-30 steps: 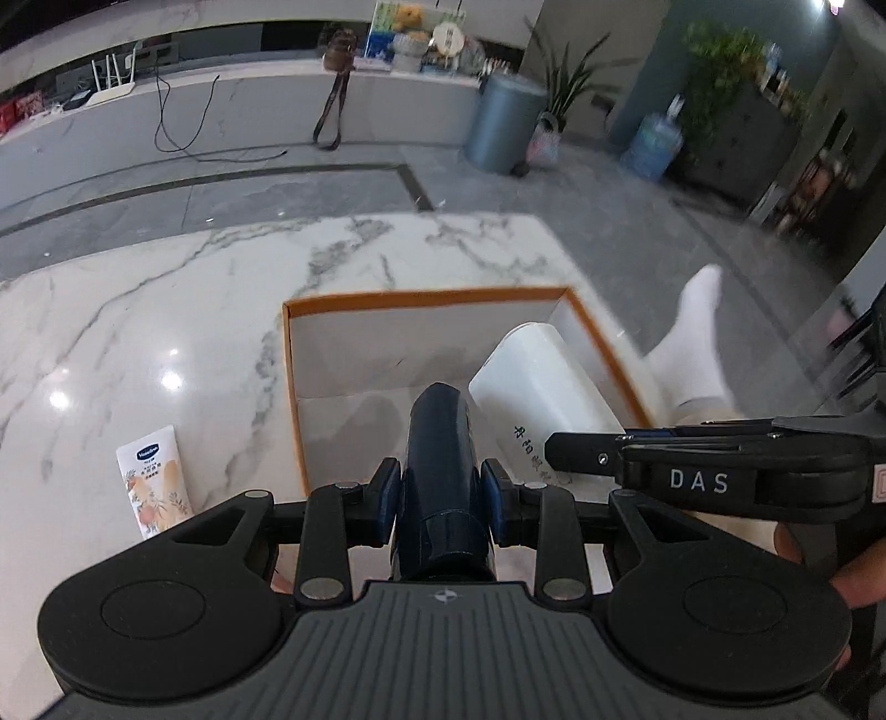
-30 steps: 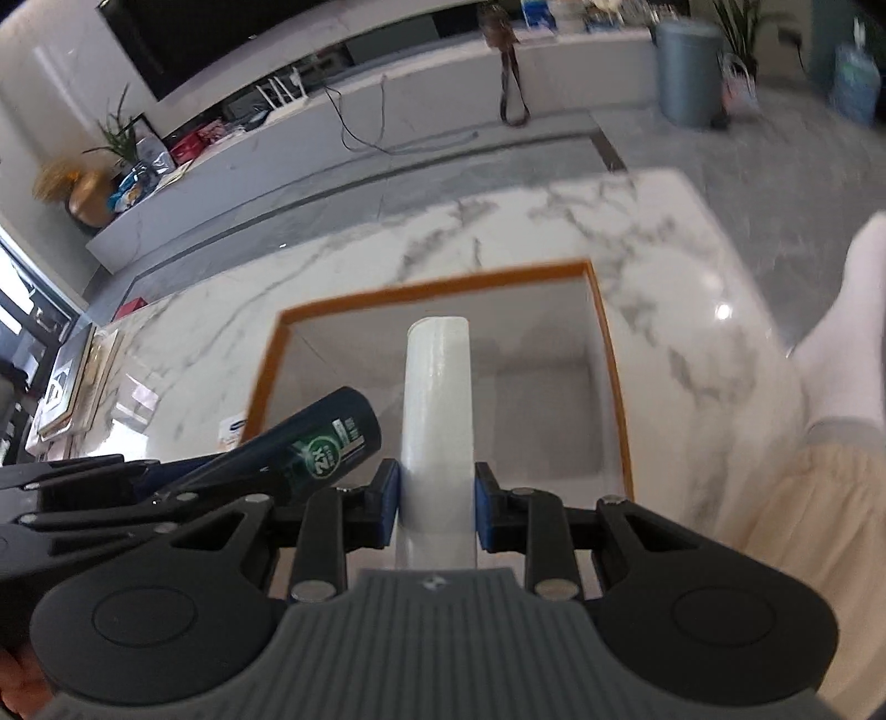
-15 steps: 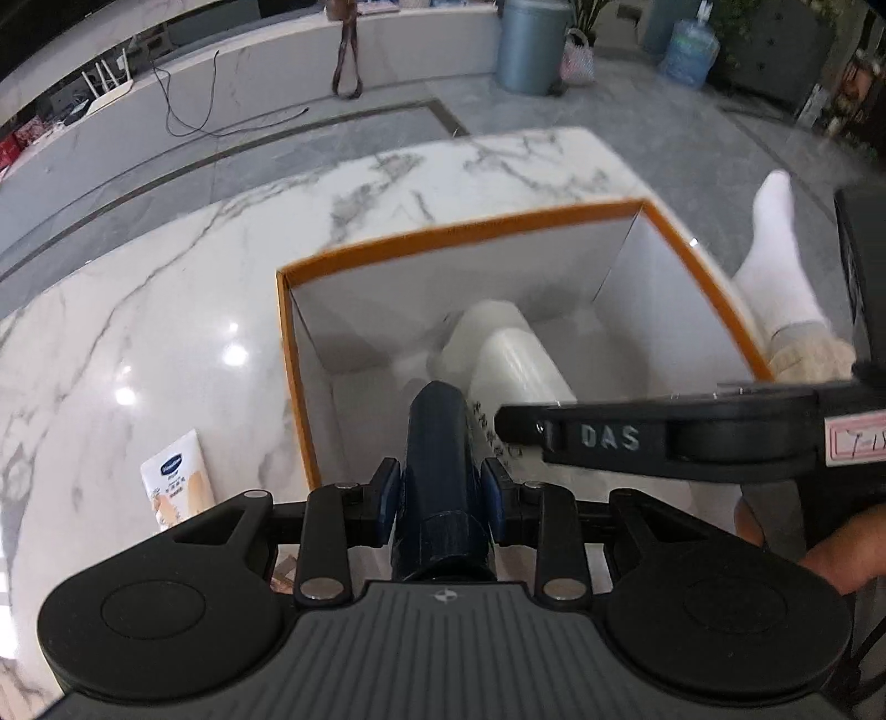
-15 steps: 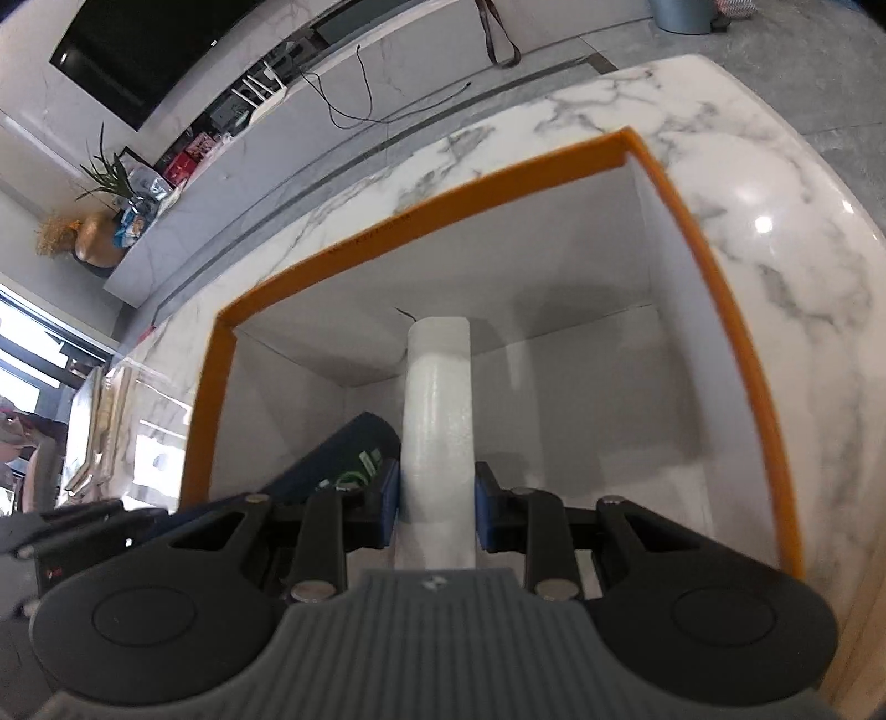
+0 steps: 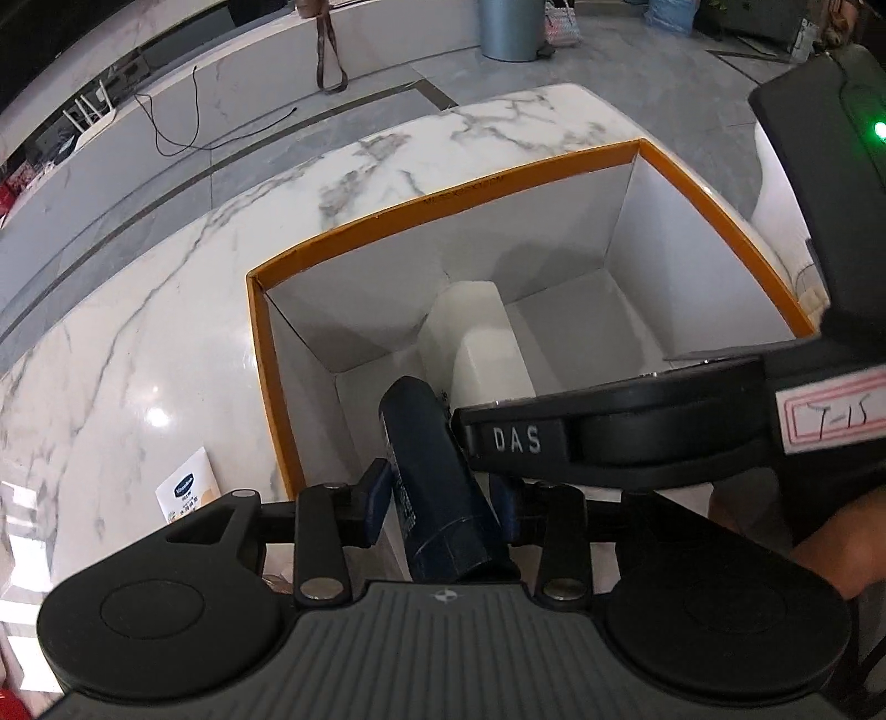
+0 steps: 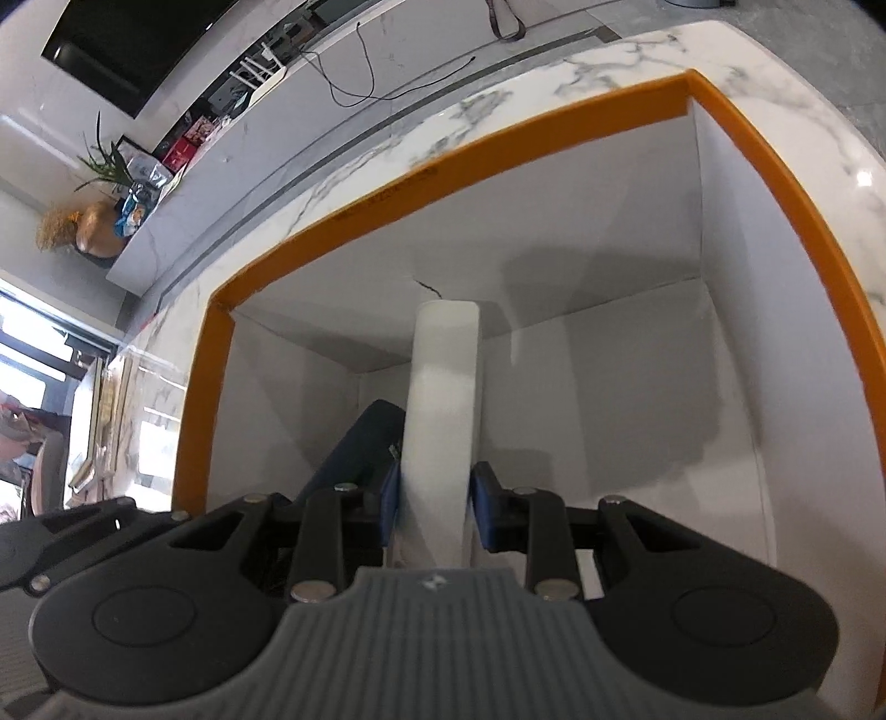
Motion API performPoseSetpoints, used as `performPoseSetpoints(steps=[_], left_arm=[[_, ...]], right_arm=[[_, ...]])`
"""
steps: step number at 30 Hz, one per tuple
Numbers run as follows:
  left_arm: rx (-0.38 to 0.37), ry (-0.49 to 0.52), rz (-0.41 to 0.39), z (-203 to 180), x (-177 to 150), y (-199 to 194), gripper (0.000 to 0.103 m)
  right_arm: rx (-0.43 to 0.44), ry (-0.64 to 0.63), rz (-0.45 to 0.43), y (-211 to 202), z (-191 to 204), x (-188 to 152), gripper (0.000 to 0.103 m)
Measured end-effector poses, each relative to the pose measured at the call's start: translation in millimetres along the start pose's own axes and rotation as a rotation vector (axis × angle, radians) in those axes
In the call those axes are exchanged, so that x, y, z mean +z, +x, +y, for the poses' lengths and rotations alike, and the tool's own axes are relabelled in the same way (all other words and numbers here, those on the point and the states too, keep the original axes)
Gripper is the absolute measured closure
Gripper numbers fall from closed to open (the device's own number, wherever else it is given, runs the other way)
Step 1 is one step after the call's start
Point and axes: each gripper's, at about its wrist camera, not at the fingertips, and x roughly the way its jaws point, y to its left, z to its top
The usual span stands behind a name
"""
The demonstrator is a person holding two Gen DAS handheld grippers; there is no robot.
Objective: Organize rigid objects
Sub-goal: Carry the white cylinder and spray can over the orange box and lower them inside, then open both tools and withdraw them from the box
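White marble bench (image 5: 166, 310), small cream tube (image 5: 187, 493) lying on it, grey bin (image 5: 506, 27) on the floor behind, black cable (image 5: 188, 130) trailing, potted plant (image 6: 102, 163) by the wall

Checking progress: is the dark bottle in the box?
Mostly in: the dark bottle has its far end below the box rim, beside the white bottle.

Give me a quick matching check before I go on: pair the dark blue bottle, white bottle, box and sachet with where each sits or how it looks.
Things:
1. dark blue bottle
2. white bottle
3. box
4. sachet

Descriptions:
a. flat on the marble table, outside the box
b. orange rim, white walls
c. in the box, nearer its middle
d. in the box, on the side nearest the sachet

Pairs: 1-d, 2-c, 3-b, 4-a
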Motion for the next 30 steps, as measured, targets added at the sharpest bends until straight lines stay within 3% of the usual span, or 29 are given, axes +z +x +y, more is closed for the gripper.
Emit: performPoseSetpoints(steps=[8, 16, 20, 30], left_arm=[[-0.074, -0.02, 0.005, 7.7, -2.8, -2.8, 0.062], [-0.197, -0.136, -0.028, 45.4, -20.2, -33.9, 0.064], [-0.25, -0.145, -0.056, 58.2, -27.8, -46.6, 0.066], [-0.194, -0.155, -0.115, 80.9, -34.2, -70.5, 0.061]], right_arm=[[0.014, -0.029, 0.002, -5.8, 4.0, -4.7, 0.075], [0.015, -0.056, 0.016, -1.4, 9.9, -8.1, 0.075], [0.005, -0.08, 0.023, 4.3, 14.4, -8.6, 0.075], [-0.035, -0.112, 0.001, 3.7, 20.8, -10.6, 0.071]])
